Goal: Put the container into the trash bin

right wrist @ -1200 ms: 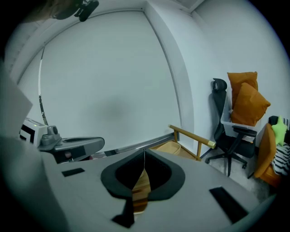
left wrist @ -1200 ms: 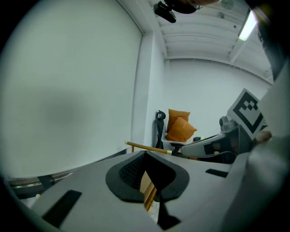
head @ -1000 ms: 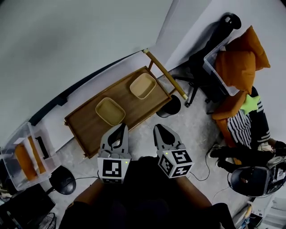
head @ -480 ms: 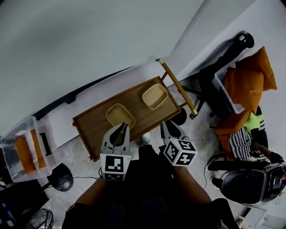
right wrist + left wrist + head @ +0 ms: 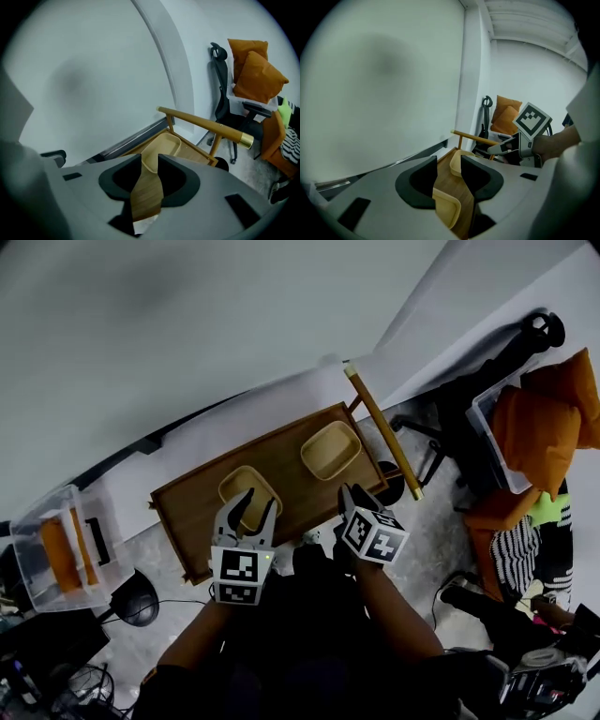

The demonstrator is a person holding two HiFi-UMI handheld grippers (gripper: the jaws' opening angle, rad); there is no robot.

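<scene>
Left gripper (image 5: 247, 509) hangs with its dark jaws opening and nothing pressed between them. Seen along them, the near tan rounded-rectangle plastic container (image 5: 446, 210) lies just below the gap, so this looks like a line-up for a rim grab. Right gripper (image 5: 349, 495) is likewise spreading and empty, aimed down at the far tan container (image 5: 162, 149), probably to take that one. Both containers sit open side up, well apart, on the brown wooden tray cart (image 5: 286, 479) with its wooden side rail (image 5: 379, 439). A dark round thing (image 5: 390, 486) on the floor just past the cart's corner may be the trash bin; I cannot tell.
</scene>
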